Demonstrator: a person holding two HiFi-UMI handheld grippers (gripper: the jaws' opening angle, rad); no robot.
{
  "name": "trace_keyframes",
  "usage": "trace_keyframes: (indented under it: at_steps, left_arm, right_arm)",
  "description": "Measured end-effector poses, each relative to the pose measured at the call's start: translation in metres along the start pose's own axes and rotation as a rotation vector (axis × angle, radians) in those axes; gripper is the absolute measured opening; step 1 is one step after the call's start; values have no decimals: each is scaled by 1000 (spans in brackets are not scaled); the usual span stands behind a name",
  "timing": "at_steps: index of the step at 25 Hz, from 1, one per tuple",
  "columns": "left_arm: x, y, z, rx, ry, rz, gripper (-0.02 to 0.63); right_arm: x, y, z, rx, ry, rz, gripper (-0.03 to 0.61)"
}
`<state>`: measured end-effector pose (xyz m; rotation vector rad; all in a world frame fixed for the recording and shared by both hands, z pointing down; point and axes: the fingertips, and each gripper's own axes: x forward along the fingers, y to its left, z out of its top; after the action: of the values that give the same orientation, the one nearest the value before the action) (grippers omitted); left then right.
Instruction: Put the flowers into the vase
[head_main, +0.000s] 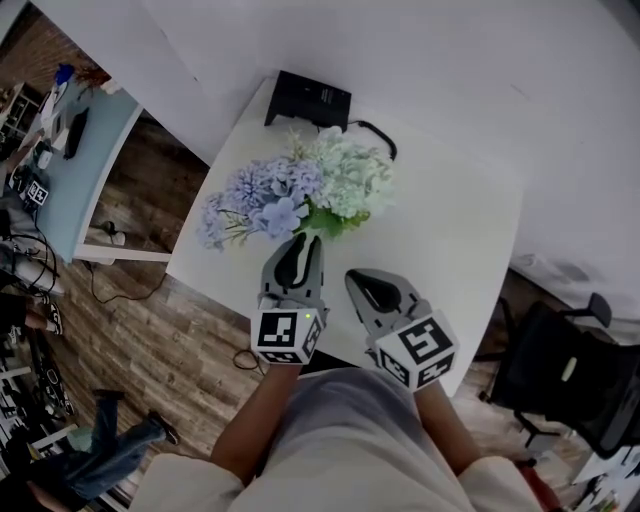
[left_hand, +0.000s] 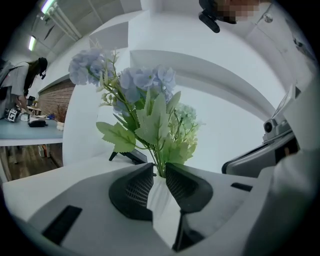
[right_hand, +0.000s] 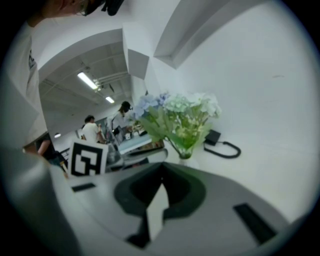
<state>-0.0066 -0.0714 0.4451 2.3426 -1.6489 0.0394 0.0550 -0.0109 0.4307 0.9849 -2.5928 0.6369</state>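
As the two grippers hover side by side at the near edge of the white desk (head_main: 450, 230), the flowers (head_main: 300, 190) stand upright just beyond them, blue-purple heads to the left, pale green-white heads to the right. Look at the left gripper (left_hand: 159, 168): it reaches in low under the leaves, jaws a narrow gap apart. The green stems (left_hand: 156, 155) rise right at the tips of that gap, white shows between the pads (left_hand: 137, 190), and I see no squeeze on anything. The right gripper (right_hand: 161, 172) sits just beside it, a little further back from the bunch, jaws drawn together with nothing between them. From its side you catch the stems running down into a small pale vase (right_hand: 187, 160), its lower part hidden behind the gripper's own body. So the flowers are in the vase, on the left half of the desk. Behind the bunch, at the far edge by the wall, lies a black box (head_main: 308, 100) with a black cable (head_main: 375, 132) looping off to its right, well apart from the grippers. Off to the left, past the wooden floor (head_main: 150, 330), there's a light blue table (head_main: 90, 170) with clutter on it, and people (right_hand: 91, 131) stand around over there in the background
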Motion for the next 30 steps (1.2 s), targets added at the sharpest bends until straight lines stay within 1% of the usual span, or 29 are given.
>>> trace_keyframes:
  at_steps: [5, 11, 17, 22, 30]
  left_arm:
    - [-9, -6, 1, -1, 3, -13, 91]
    - [-20, -12, 6, -7, 9, -24, 52]
    - [-27, -20, 12, -14, 31, -38, 25]
    - [-32, -29, 17, -34, 56, -68, 21]
    - [-42, -40, 25, -76, 67, -102, 21]
  right_arm:
    - [-4, -1, 4, -13, -16, -3, 23]
    - [-9, 0, 10, -43, -35, -6, 23]
    - [-16, 2, 13, -74, -36, 17, 23]
    - [-26, 0, 18, -69, -52, 29, 23]
    - [-42, 2, 23, -59, -66, 65, 23]
